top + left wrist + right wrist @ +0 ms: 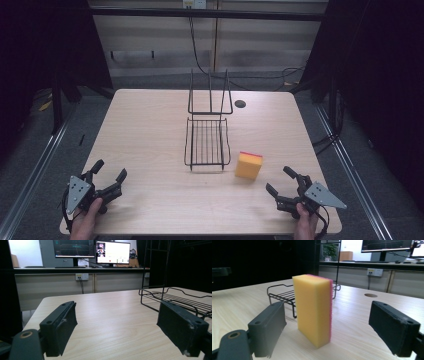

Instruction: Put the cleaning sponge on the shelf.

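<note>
My right gripper [281,183] sits at the near right of the table [150,140] with its jaws spread as wide as they go and nothing between the pads; the sponge [248,165] stands on edge just ahead of it, a little to the left, near the right side of the wire rack [207,142] but not touching it; in the right gripper view the sponge [313,308] rises upright ahead of my jaws, yellow foam with a thin pink scrub layer on one face. To take it well I judge I should slide forward low over the wood until the pads flank the two broad faces, keep the jaws level so it does not topple, and squeeze gently, since foam will give and could spring out of a hard pinch; grip around mid-height rather than at the top edge. My left gripper [110,179] waits at the near left, also wide open and holding nothing, with bare table ahead of it. Counting: one sponge; one wire rack with an upright back frame; two grippers; one small round hole [240,104] in the tabletop at the far right.
</note>
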{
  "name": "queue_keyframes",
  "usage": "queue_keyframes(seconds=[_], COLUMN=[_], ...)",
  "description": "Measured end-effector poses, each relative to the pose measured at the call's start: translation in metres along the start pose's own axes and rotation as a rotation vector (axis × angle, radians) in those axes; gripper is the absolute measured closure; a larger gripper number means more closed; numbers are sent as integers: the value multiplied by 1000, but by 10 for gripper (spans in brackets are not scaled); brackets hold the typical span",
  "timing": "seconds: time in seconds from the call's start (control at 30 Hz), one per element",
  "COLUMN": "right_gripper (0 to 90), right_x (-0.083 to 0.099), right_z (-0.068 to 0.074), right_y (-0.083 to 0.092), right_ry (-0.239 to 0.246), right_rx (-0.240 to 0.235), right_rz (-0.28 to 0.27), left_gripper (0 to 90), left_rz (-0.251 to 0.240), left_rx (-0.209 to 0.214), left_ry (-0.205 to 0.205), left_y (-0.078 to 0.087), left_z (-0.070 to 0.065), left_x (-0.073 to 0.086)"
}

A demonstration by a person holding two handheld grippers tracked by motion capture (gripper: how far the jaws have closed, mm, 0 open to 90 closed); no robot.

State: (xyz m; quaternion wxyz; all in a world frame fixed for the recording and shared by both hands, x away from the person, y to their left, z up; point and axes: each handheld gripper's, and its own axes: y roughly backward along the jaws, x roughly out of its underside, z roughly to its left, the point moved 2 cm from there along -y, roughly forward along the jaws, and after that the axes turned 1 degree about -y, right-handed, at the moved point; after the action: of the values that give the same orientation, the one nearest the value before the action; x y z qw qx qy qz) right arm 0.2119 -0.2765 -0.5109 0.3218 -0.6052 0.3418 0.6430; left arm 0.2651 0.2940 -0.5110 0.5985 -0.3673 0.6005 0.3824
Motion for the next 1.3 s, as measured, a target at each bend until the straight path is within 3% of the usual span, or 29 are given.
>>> queue_keyframes(seconds=[0.23, 0.53, 0.7, 0.93, 1.13, 1.3], right_gripper=[134, 131, 131, 131, 155, 174], right_x=[0, -1, -1, -7, -13, -16], right_z=[-2, -1, -1, -1, 0, -1], right_y=[-1, -1, -1, -1, -3, -7], right_ry=[-31, -39, -48, -85, -50, -62], right_rx=[-7, -27, -43, -121, -130, -142], right_rz=[11, 112, 141, 165, 198, 233], left_gripper=[155, 155, 155, 155, 155, 155], left_rz=[0, 1, 1, 1, 0, 1], left_rx=[0, 0, 0, 0, -1, 0], left_ry=[0, 0, 0, 0, 0, 0], left_y=[0, 0, 0, 0, 0, 0], left_z=[0, 0, 0, 0, 0, 0], left_x=[0, 0, 0, 0, 0, 0])
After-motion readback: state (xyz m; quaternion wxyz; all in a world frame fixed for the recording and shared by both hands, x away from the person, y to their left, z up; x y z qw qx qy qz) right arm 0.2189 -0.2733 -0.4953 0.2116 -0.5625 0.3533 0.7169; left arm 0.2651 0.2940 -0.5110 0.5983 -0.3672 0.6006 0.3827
